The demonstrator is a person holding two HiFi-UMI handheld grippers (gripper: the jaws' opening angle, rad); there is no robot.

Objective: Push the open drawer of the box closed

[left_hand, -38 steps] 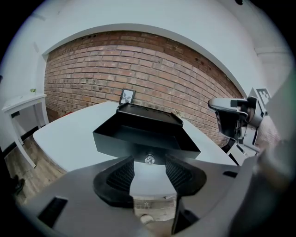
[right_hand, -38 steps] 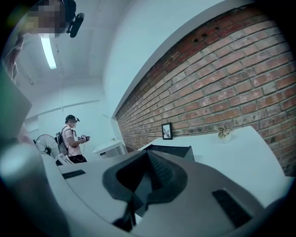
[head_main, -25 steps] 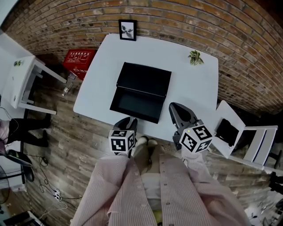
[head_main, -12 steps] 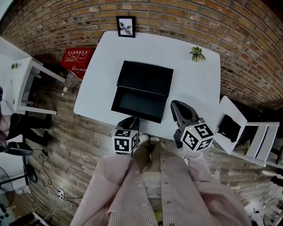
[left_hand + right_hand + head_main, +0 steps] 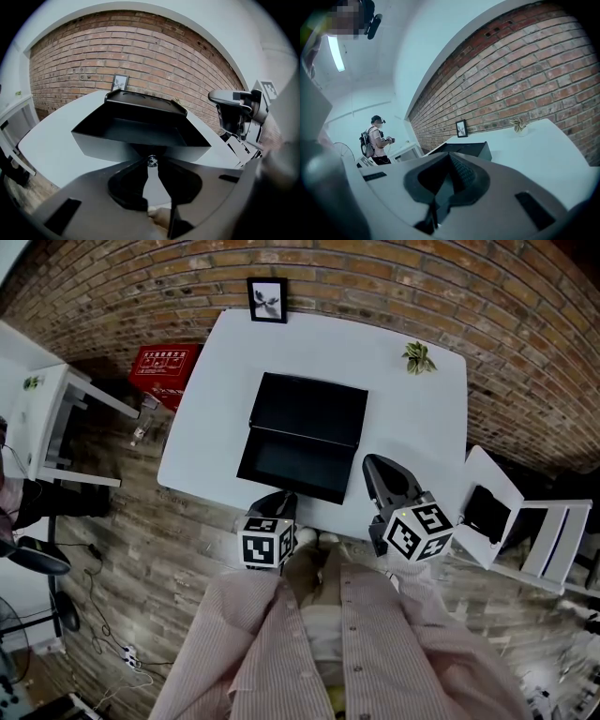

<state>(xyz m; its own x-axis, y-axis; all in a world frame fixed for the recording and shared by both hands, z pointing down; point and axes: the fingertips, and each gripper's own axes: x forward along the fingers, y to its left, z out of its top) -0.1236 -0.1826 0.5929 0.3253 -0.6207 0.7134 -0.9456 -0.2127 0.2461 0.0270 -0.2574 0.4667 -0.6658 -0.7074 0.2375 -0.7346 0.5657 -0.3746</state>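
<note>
A black box (image 5: 309, 407) stands in the middle of the white table (image 5: 417, 427), its drawer (image 5: 291, 460) pulled out toward me. My left gripper (image 5: 277, 497) sits at the drawer's front wall (image 5: 140, 140). Its jaw tips have come together round the small shiny knob (image 5: 151, 161) at the middle of that front. My right gripper (image 5: 380, 470) hovers over the table's near right part, beside the drawer's right corner and apart from it. In the right gripper view its jaws (image 5: 450, 157) meet at the tips with nothing between them, and the box (image 5: 466, 150) lies beyond.
A framed picture (image 5: 267, 300) leans at the table's far edge and a small plant (image 5: 418, 357) stands at the far right. A red crate (image 5: 164, 367) and a white side table (image 5: 47, 418) are at the left, a white chair (image 5: 511, 521) at the right. A person (image 5: 377, 140) stands farther off.
The head view has shifted slightly, so the table sits a little to the right in the picture. Both grippers keep their places by the drawer front.
</note>
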